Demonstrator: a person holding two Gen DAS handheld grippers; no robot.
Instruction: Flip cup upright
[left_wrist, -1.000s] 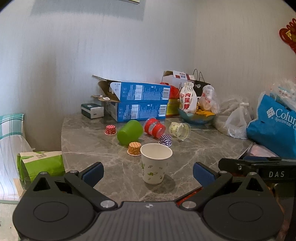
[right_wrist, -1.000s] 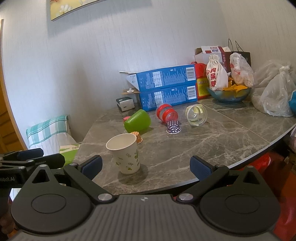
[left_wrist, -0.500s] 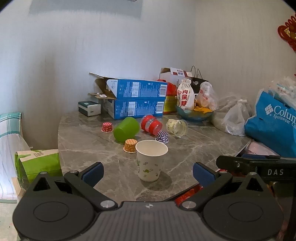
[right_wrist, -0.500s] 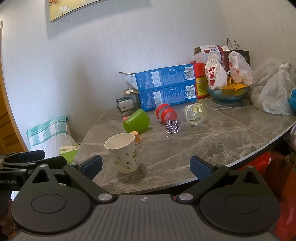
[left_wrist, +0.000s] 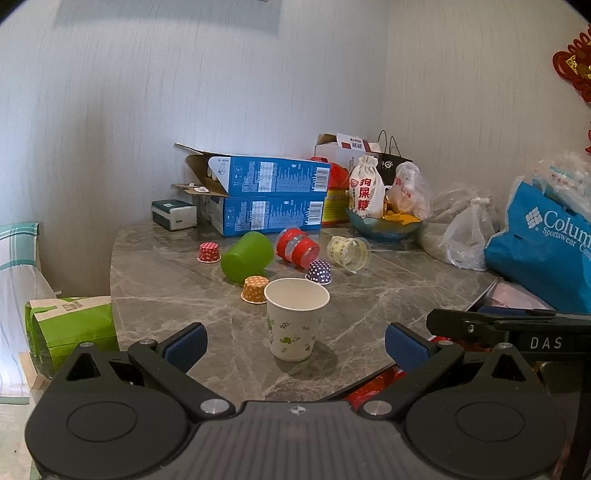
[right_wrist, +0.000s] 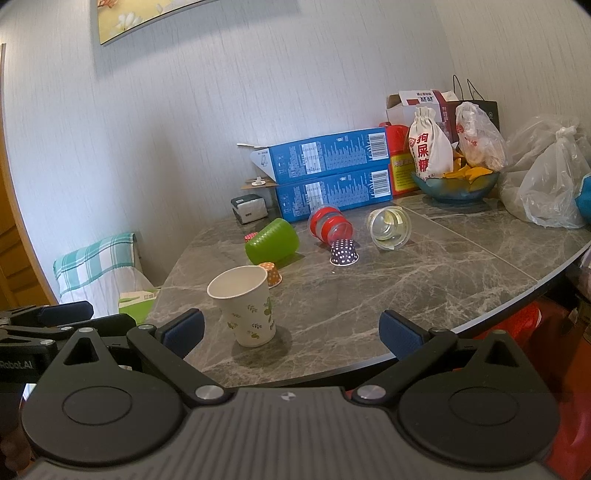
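Note:
A white paper cup (left_wrist: 295, 317) with green leaf prints stands upright, mouth up, near the front edge of the grey marble table (left_wrist: 166, 273); it also shows in the right wrist view (right_wrist: 245, 304). My left gripper (left_wrist: 295, 343) is open and empty, held back from the cup. My right gripper (right_wrist: 291, 328) is open and empty, off the table's edge, with the cup ahead to the left. A green cup (left_wrist: 247, 256), a red cup (left_wrist: 297, 246) and a clear cup (left_wrist: 349, 253) lie on their sides behind it.
Small dotted paper cups sit mouth down: orange (left_wrist: 255, 290), purple (left_wrist: 318, 272), red (left_wrist: 208, 252). Blue boxes (left_wrist: 269, 199), a bowl with bags (left_wrist: 384, 221) and plastic bags (left_wrist: 465, 232) crowd the back. A blue Columbia bag (left_wrist: 543, 243) is at right.
Both grippers have drawn back from the table; the upright paper cup now looks smaller and farther. The cups on the table have not moved.

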